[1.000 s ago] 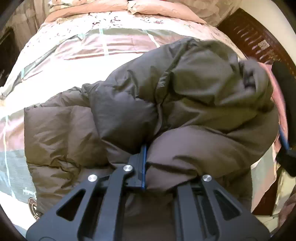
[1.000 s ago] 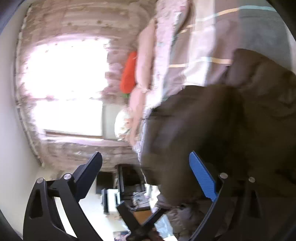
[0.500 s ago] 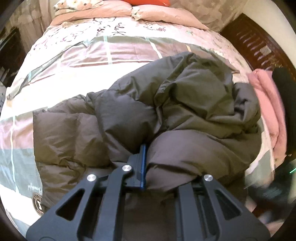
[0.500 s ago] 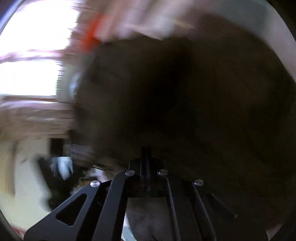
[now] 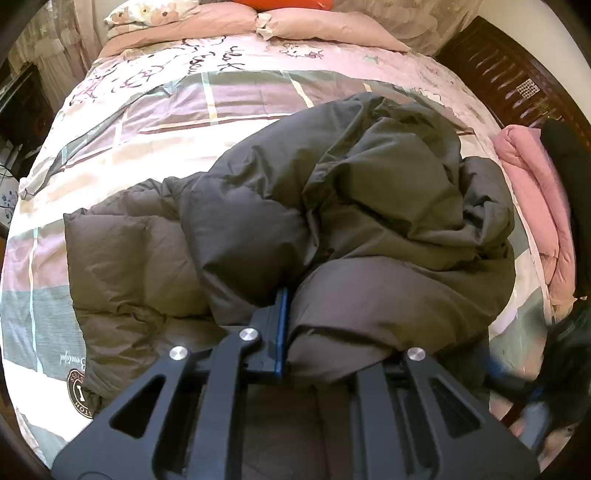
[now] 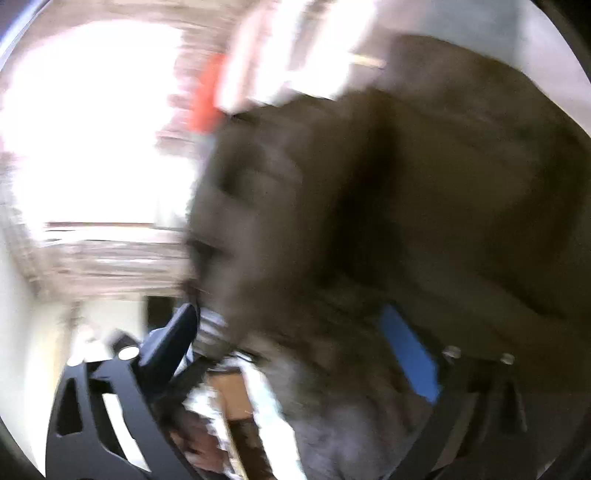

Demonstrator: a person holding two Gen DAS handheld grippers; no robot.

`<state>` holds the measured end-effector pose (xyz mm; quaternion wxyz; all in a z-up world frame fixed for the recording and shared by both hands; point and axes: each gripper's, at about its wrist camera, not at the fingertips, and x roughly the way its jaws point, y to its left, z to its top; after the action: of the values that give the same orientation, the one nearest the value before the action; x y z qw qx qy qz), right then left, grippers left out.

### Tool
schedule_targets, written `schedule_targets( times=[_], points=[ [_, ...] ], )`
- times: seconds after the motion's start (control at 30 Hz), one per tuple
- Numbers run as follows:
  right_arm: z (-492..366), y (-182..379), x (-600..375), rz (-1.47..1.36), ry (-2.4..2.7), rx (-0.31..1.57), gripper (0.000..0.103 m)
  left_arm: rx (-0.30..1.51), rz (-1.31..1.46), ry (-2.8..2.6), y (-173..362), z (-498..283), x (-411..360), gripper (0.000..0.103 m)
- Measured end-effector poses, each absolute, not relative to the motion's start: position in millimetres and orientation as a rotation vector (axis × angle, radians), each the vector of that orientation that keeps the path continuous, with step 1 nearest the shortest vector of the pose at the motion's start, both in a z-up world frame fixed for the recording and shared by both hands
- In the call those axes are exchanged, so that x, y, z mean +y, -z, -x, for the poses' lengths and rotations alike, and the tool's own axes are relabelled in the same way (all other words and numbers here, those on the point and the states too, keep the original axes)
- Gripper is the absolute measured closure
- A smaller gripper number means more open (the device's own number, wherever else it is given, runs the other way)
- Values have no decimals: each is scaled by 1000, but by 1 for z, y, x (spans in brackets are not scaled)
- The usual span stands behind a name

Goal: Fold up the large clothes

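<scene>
A dark grey-brown puffer jacket lies bunched on the bed, its hem with a round logo patch at the lower left. My left gripper points steeply down and is shut on a fold of the jacket's near edge, the fabric pinched at the blue pad. In the blurred right wrist view the jacket fills the right side. My right gripper is opening, its fingers wide apart. A bulge of the jacket sits between them, and the pads are not pressing on it.
The bed's pink and grey patchwork quilt spreads left and beyond the jacket. Pink pillows lie at the far end. A folded pink garment and a black one lie at the right edge by dark wooden furniture. A bright window is on the left.
My left gripper has risen with the jacket fold still pinched, so more of the bed shows. My right gripper was open, shut half a second ago, and now stands wide again nearer the jacket.
</scene>
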<state>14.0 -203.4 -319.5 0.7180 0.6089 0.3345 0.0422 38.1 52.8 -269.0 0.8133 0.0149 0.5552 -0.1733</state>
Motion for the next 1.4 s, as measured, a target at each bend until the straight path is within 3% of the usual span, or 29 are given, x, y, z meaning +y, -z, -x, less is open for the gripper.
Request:
schedule_targets(
  times=[0.1,0.13,0.17,0.27,0.4,0.47,0.53,0.57,0.73,0.9,1.0,1.07,1.13,1.23,1.33,1.4],
  points=[
    [-46,332,-207,-1414,-152,772,6,1183,-18,371,267,-40,54,91],
    [-57,337,-205,-1417,-179,771,38,1181,-22,370,265,-41,53,91],
    [-60,337,-202,-1392,-171,780,83,1181,-30,369,263,-41,51,91],
    [-68,315,-204,-1327,-180,696,88,1141,-142,385,254,-35,34,89],
    [-60,290,-213,-1309,-169,586,88,1092,-344,431,250,-11,2,82],
    [-55,288,-218,-1319,-159,566,88,1067,-395,485,243,6,-8,70],
    [-47,292,-219,-1318,-153,559,88,1068,-328,624,233,19,-10,10],
    [-46,297,-214,-1326,-154,562,88,1064,-292,691,227,25,-10,7],
    [-39,306,-201,-1299,-135,661,88,970,-420,605,209,38,-8,4],
    [-15,359,-155,-1320,-95,900,88,1021,-244,512,205,-3,18,2],
    [3,384,-130,-1348,-87,1013,72,1108,-61,528,215,-24,32,2],
    [10,389,-119,-1320,-69,1091,35,1159,31,520,225,-32,38,2],
    [14,390,-114,-1281,-58,1127,29,1207,103,516,237,-38,40,2],
    [24,375,-122,-1236,48,1070,29,1256,167,490,255,-40,42,2],
    [23,357,-144,-1213,93,968,18,1302,215,468,268,-40,37,2],
    [23,356,-156,-1214,94,950,18,1319,254,484,270,-42,33,2]
  ],
)
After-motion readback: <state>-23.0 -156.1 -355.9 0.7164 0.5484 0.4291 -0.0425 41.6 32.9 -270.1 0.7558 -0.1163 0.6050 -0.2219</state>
